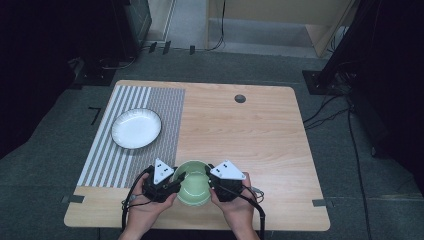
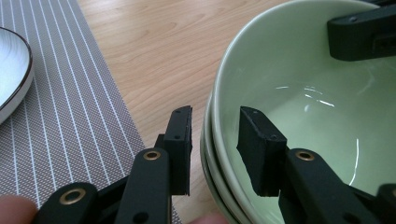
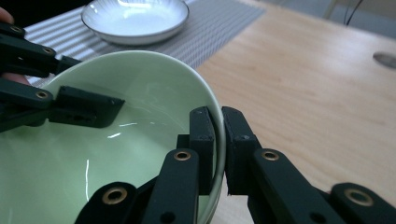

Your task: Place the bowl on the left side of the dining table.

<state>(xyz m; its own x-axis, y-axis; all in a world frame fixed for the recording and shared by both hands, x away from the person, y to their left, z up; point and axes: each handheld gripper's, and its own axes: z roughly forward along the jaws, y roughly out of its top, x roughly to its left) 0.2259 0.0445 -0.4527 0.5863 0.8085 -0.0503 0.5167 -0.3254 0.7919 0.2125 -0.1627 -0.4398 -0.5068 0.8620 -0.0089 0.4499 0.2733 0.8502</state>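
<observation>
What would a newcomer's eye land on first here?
The pale green bowl at the table's near edge, flanked by both hands. The right hand-held gripper pinches its rim; the left hand-held gripper straddles the opposite rim, jaws apart. Next, the white plate on the striped mat, far left.

Pale green glazed ceramic bowl (image 1: 194,183), glossy. White round ceramic plate (image 1: 136,128) with dark rim, fine radial lines. Grey woven placemat (image 1: 150,100), white stripes, wider at one side. Light wood-grain bench (image 1: 250,130). Black fingers (image 2: 180,140), brass rivets.
</observation>
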